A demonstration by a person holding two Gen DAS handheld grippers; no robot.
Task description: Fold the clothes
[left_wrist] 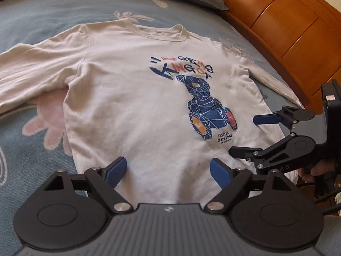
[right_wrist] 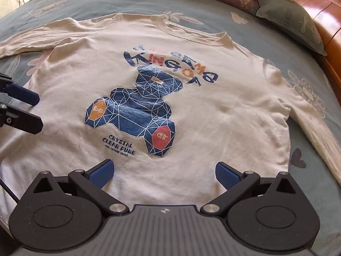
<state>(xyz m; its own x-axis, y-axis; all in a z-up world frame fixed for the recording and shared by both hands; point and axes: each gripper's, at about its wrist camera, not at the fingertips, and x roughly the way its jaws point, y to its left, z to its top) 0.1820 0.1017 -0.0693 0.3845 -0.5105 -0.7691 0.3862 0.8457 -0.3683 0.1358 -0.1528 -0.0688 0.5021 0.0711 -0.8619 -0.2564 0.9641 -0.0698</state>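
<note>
White shirt flat, bed, both jaws wide

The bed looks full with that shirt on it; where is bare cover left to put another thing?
Bare bedsheet runs between the shirt collar and the pillow; more lies below the left sleeve. The headboard side is tight, where the right sleeve lies.

The shirt lies flat on the bed, open from above. The wooden headboard and a pillow bound one side. The left claw and right claw hover side by side, close together.
</note>
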